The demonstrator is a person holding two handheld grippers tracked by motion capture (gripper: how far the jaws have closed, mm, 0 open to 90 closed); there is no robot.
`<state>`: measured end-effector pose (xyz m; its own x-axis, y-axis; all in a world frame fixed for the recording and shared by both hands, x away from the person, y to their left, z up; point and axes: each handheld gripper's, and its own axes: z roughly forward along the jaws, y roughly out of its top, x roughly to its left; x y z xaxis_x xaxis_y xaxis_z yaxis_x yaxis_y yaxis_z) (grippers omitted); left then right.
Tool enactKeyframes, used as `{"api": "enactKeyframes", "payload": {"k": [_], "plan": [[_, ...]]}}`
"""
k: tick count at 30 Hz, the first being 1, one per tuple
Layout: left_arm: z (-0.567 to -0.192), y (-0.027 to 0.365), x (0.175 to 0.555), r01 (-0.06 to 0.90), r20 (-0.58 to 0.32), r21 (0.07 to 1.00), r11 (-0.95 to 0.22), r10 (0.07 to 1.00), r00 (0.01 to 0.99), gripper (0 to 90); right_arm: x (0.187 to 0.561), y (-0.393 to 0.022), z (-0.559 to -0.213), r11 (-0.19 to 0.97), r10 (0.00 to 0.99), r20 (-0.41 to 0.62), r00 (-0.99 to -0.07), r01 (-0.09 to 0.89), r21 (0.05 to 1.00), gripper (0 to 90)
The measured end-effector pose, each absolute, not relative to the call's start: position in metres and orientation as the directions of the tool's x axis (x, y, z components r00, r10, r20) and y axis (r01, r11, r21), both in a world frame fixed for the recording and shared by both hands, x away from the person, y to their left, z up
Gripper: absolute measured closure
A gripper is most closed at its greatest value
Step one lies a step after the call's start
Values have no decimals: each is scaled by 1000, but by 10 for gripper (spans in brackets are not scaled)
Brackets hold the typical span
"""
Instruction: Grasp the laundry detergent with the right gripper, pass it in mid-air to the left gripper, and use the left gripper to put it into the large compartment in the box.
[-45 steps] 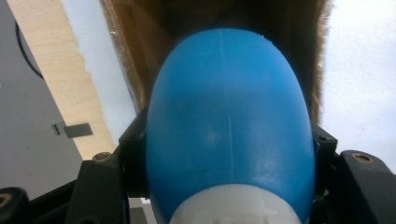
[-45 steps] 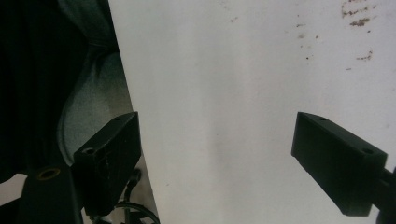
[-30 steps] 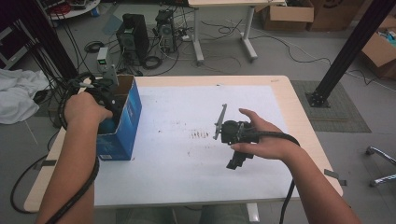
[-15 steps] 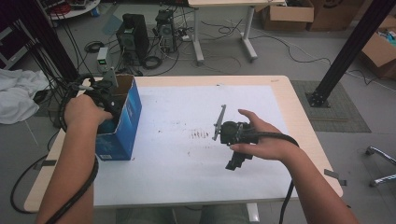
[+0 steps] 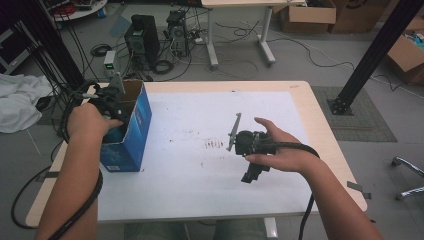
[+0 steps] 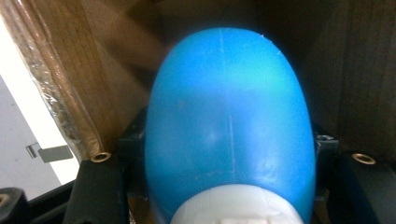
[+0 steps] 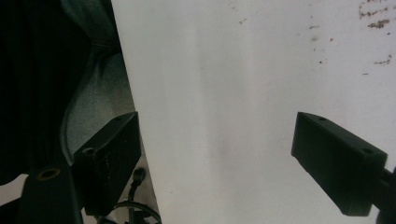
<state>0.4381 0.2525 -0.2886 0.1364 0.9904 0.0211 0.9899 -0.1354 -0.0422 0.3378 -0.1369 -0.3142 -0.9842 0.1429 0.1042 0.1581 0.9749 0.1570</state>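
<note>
A blue cardboard box (image 5: pixel 127 137) stands open-topped at the table's left edge. My left gripper (image 5: pixel 111 102) reaches into its mouth from the left. In the left gripper view, that gripper (image 6: pixel 229 158) is shut on a blue rounded bottle (image 6: pixel 229 116) with a white cap (image 6: pixel 236 207), with brown box walls behind. My right gripper (image 5: pixel 251 175) lies low over the white sheet (image 5: pixel 190 170) right of centre, jaws pointing toward the person. In the right gripper view it (image 7: pixel 217 149) is open wide with nothing between the fingers (image 7: pixel 109 144).
Brown smudges (image 5: pixel 214 144) mark the sheet's middle. The wooden table rim (image 5: pixel 325 130) runs round the sheet. Cables trail off the near edge from both grippers. Computers, cartons and a black post stand on the floor beyond the table.
The left gripper has shifted slightly at the box mouth, its grey plate now showing above the rim. The right gripper has stayed put.
</note>
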Motion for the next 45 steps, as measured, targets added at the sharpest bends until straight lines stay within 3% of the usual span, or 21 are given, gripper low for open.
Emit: {"api": "enactKeyframes", "payload": {"k": [24, 45], "plan": [[-270, 250, 432, 988, 19, -16, -153, 988, 154, 309, 335, -139, -311, 975, 145, 101, -984, 160, 154, 157], [-243, 245, 426, 984, 36, 12, -175, 984, 175, 183, 338, -143, -305, 971, 148, 102, -984, 164, 173, 156]]}}
